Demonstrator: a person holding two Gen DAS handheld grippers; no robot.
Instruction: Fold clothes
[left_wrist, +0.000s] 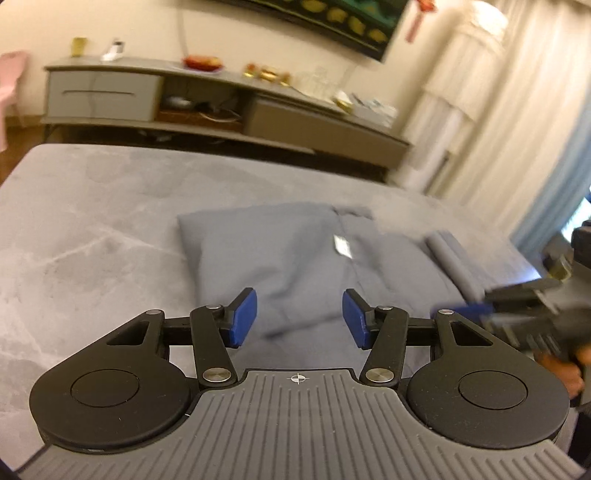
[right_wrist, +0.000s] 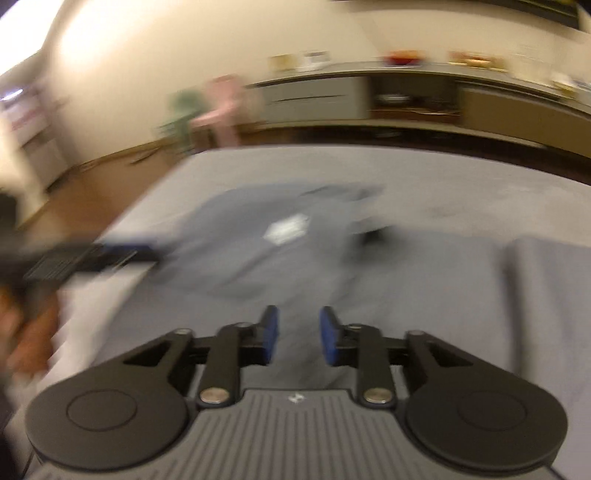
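A grey-blue garment (left_wrist: 295, 258) lies partly folded on the grey bed, a white label (left_wrist: 342, 246) showing near its middle. In the left wrist view my left gripper (left_wrist: 300, 319) hangs open above the garment's near edge, nothing between its blue pads. The right gripper shows blurred at the right edge (left_wrist: 461, 308), held by a hand. The right wrist view is blurred: my right gripper (right_wrist: 298, 341) stands open over the same garment (right_wrist: 258, 251), its jaws empty. The left gripper (right_wrist: 129, 251) appears at the left there.
The grey bed cover (left_wrist: 92, 229) spreads wide to the left. A rolled grey cloth (left_wrist: 450, 258) lies right of the garment. Beyond the bed stands a long low cabinet (left_wrist: 221, 107) with small items on top. Curtains (left_wrist: 517, 129) hang at the right.
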